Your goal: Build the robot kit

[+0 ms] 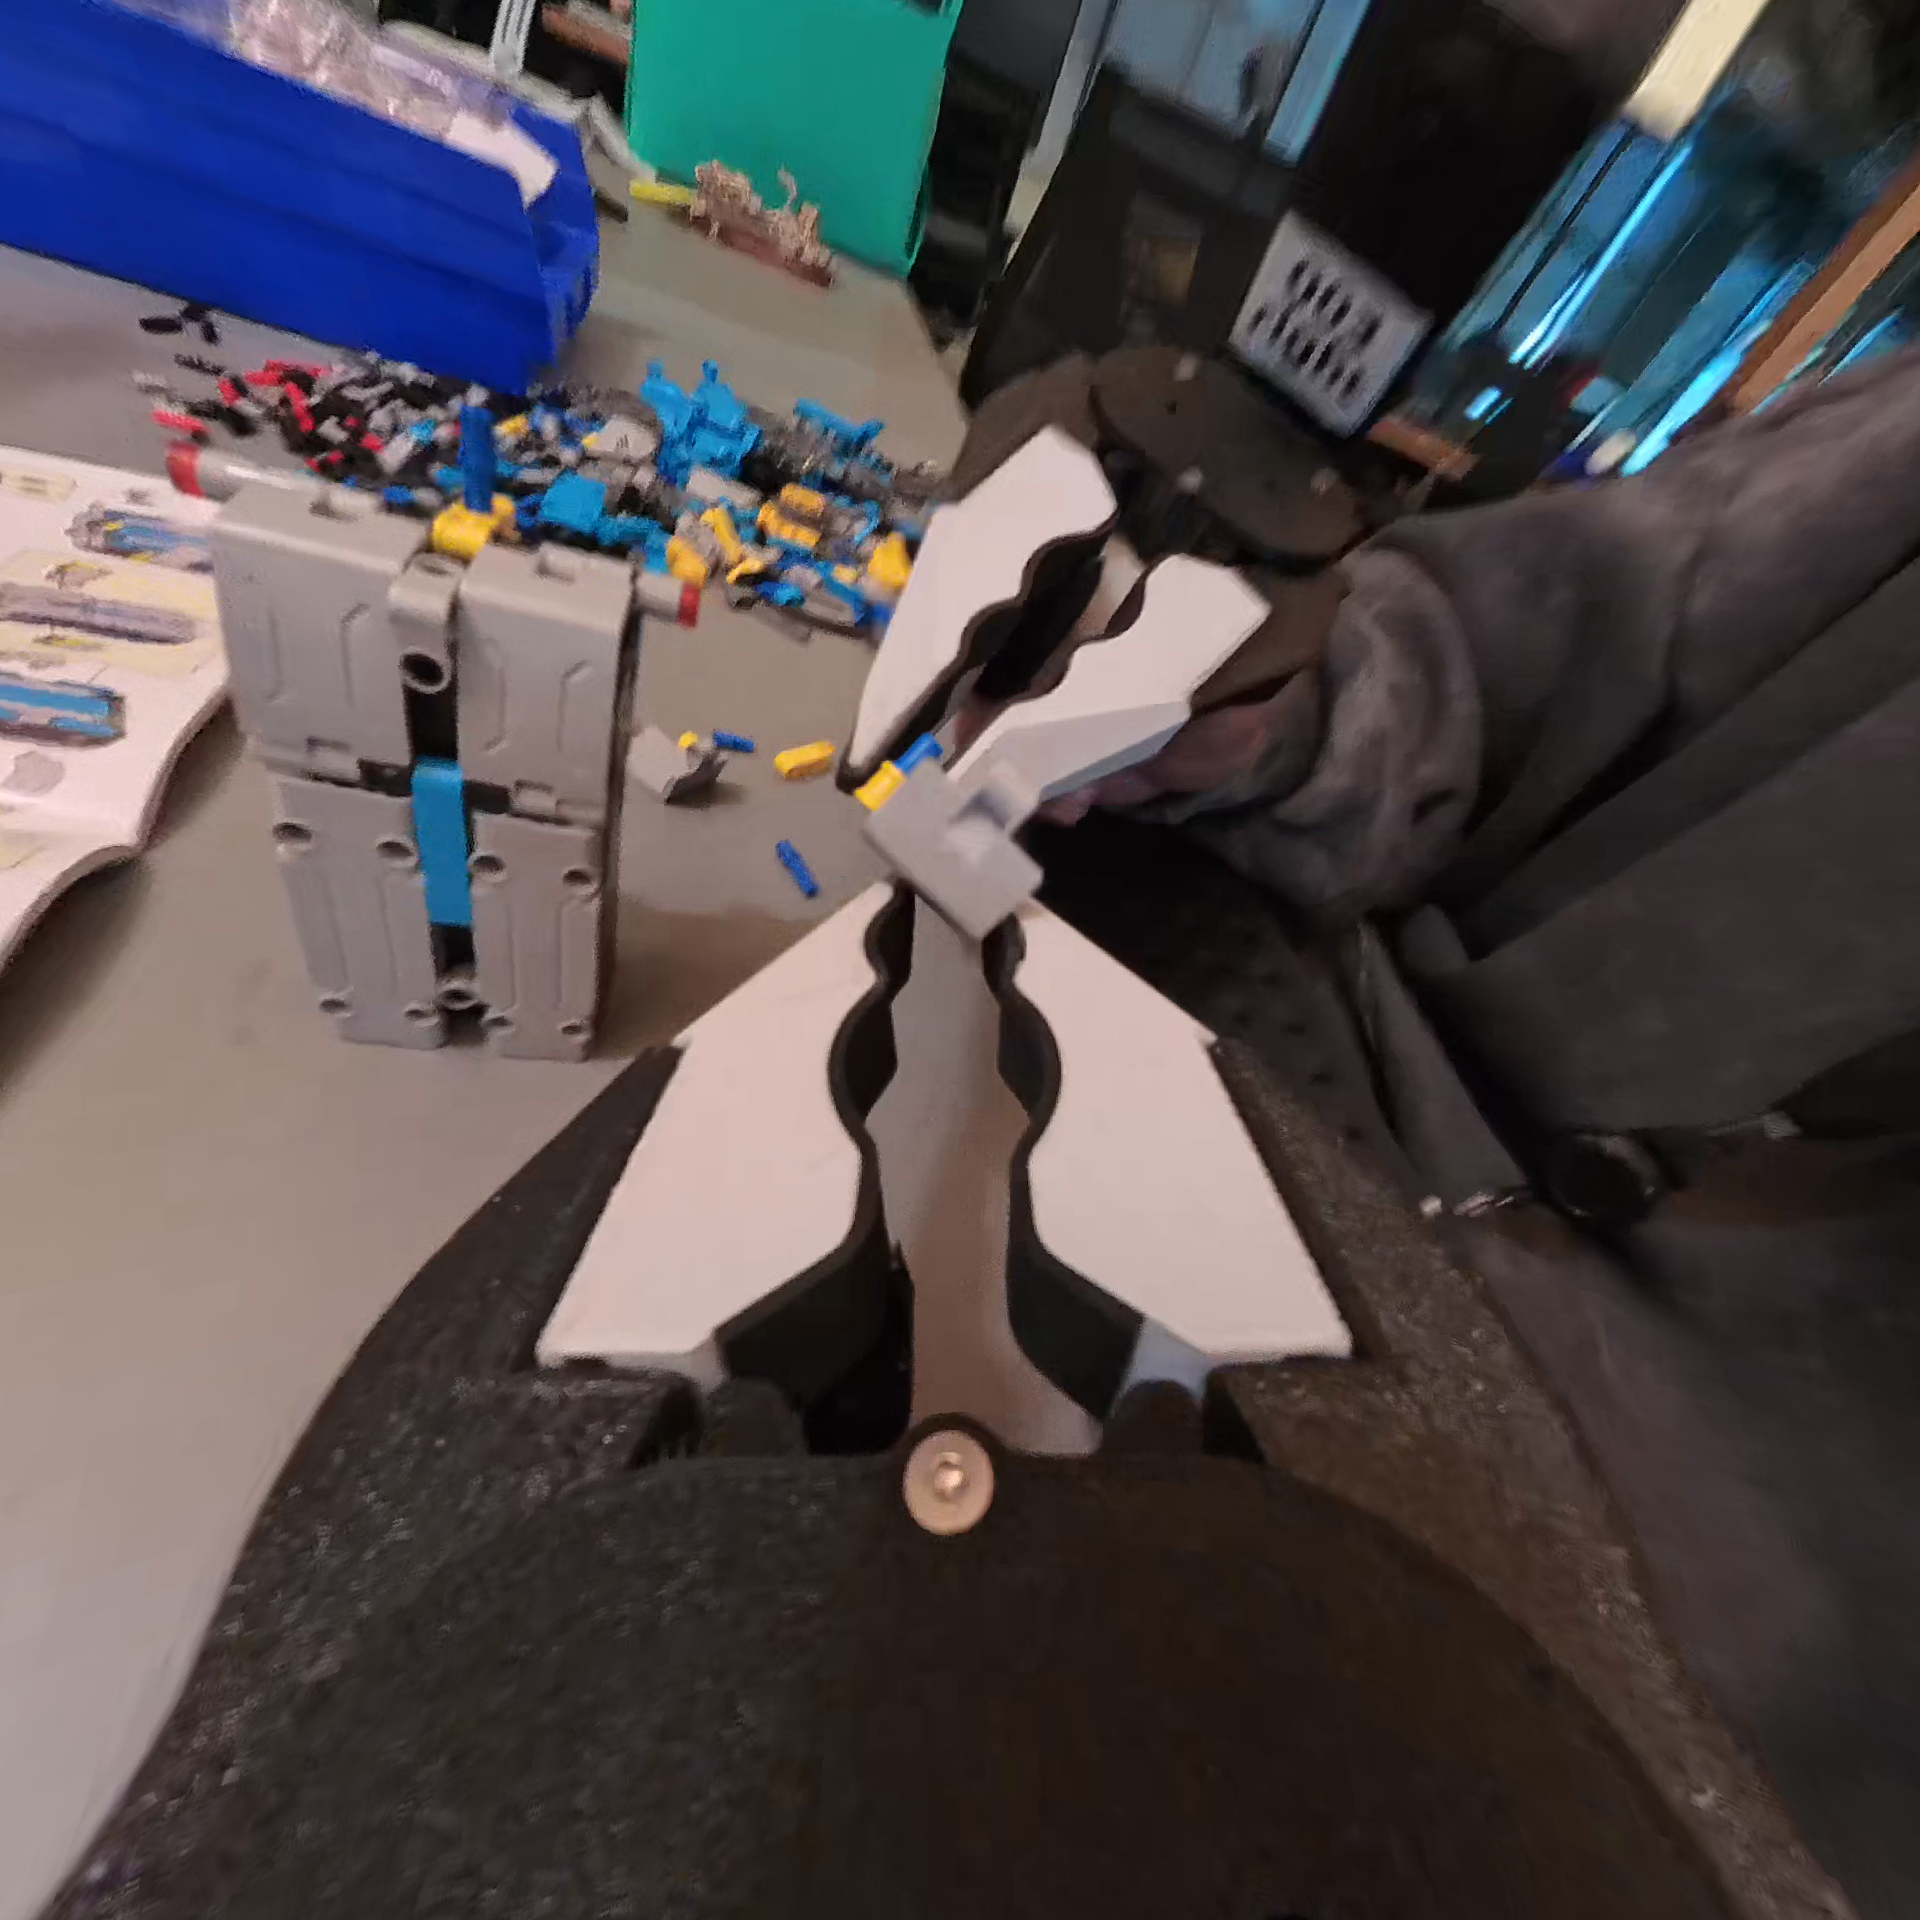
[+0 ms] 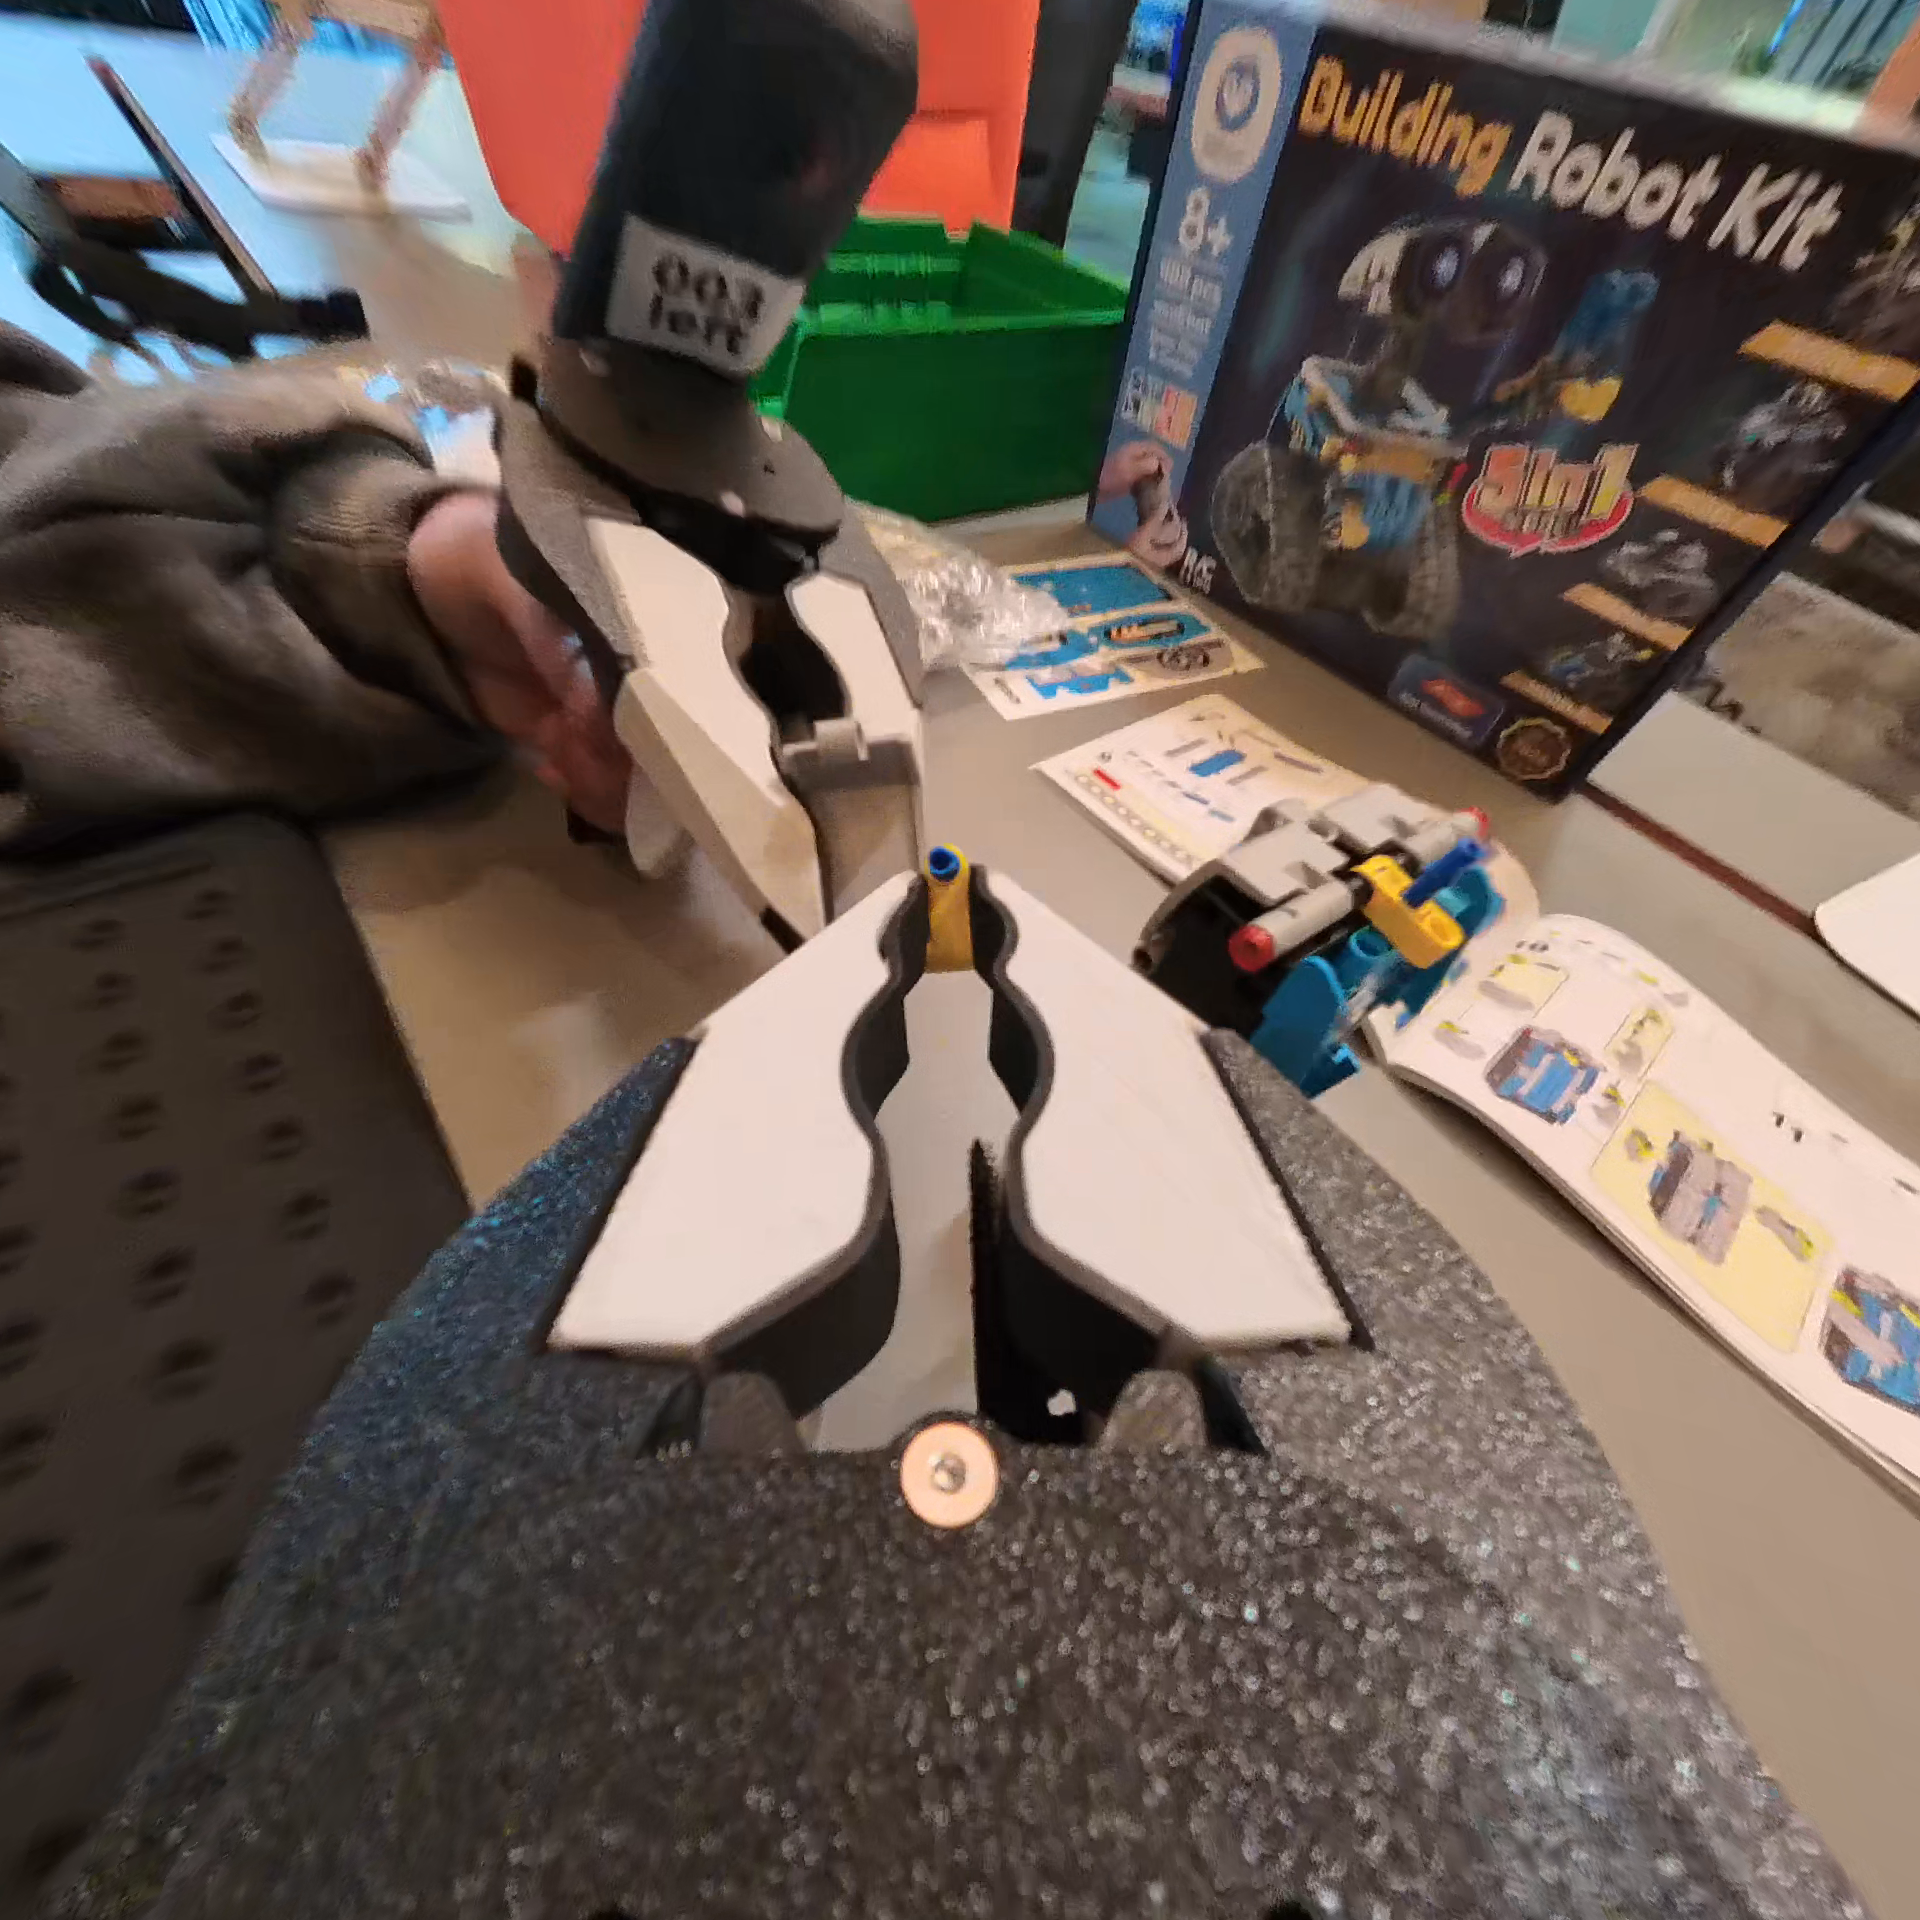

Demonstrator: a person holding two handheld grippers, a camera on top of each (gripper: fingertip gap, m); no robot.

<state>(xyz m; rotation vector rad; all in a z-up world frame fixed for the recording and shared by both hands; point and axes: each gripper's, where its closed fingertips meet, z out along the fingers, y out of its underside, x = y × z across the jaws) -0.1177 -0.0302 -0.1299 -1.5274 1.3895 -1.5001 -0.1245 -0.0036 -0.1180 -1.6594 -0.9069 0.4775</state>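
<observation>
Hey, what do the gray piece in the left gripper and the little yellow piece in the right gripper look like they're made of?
The gray piece held by the left gripper looks like hard molded plastic: matte, uniform color, crisp edges. The yellow piece in the right gripper, with a blue pin in its end, looks like the same plastic, slightly glossier. Blur leaves the finish uncertain.

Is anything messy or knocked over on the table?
Yes. Loose building pieces lie scattered in a heap beside the blue bin, with a few strays apart from it. The grey block assembly stands upright. Nothing looks broken.
</observation>
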